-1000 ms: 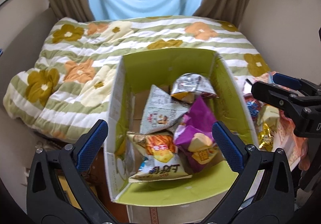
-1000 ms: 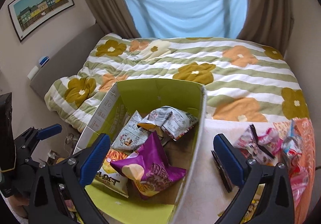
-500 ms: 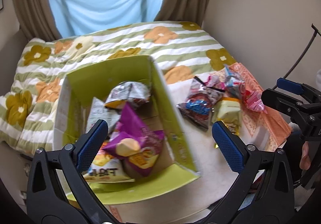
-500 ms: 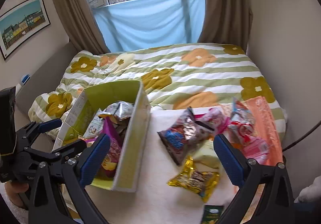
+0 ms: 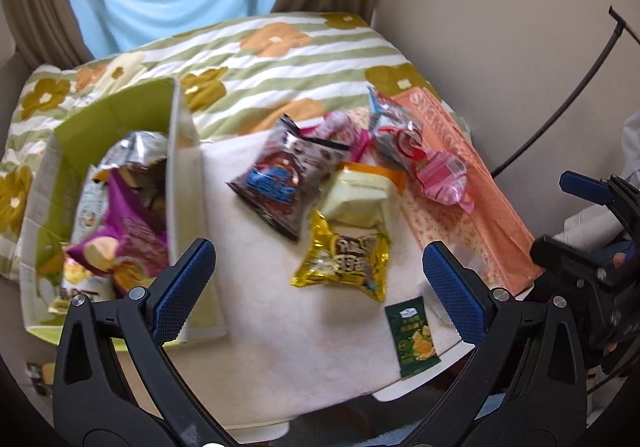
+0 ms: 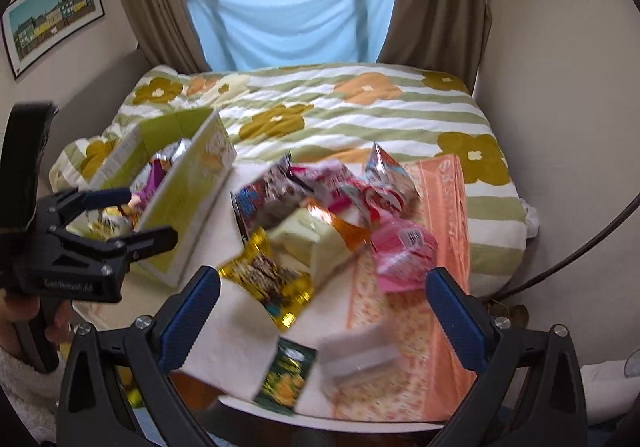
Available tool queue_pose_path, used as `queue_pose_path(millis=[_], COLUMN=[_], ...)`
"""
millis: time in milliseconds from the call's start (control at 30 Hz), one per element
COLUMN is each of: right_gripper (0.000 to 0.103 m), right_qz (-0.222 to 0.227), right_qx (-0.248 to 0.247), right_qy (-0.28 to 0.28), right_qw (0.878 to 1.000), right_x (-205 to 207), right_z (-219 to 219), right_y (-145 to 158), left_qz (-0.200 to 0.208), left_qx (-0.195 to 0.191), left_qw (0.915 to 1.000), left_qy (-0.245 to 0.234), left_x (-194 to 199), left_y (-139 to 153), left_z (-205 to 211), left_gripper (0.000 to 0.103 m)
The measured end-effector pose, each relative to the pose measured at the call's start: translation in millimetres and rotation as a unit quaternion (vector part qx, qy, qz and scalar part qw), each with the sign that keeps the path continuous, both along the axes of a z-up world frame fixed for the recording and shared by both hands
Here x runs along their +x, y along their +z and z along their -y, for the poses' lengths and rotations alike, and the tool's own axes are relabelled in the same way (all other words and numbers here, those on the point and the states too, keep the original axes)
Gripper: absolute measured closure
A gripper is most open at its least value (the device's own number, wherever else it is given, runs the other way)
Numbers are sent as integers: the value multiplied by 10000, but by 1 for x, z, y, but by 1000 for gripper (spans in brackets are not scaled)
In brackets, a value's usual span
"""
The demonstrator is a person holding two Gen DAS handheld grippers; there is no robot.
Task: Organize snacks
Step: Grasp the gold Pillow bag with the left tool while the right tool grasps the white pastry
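Both hand-held grippers, left and right, are held wide and empty above the tabletop, where the gold packet and other loose snacks are left near the right edge, ready for the green box at the left edge.

snack pile blurred, box partly cropped

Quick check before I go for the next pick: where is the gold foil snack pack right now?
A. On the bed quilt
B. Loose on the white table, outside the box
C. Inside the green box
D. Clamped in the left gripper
B. The gold foil snack pack lies on the white table, to the right of the green box; the left gripper and the right gripper are both open and empty.
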State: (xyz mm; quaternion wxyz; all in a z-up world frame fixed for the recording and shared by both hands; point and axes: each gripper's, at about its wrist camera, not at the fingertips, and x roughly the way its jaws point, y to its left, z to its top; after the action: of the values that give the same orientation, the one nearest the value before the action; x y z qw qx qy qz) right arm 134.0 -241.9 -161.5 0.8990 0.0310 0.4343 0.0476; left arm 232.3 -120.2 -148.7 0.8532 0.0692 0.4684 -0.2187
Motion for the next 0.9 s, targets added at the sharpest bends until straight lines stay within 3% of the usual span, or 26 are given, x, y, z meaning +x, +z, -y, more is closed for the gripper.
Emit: queue_pose_path(millis=[367, 767, 900], right_gripper=[1, 1, 1], right_qz=[-554, -985, -1082], right_qx=[100, -5, 10], right_qy=[356, 295, 389], right_qw=[9978, 9947, 9934], right_x=[-13, 2, 1], right_z=[21, 27, 28], right_y=[-76, -141, -152], left_qz=[-466, -1028, -1178], left_qx=[504, 157, 94], left_qw=[9971, 9938, 9920], left_qy=[-340, -399, -436], left_x=[16, 49, 54], left_y=[-84, -148, -157], left_z=[44, 41, 43], left_gripper=[0, 1, 10])
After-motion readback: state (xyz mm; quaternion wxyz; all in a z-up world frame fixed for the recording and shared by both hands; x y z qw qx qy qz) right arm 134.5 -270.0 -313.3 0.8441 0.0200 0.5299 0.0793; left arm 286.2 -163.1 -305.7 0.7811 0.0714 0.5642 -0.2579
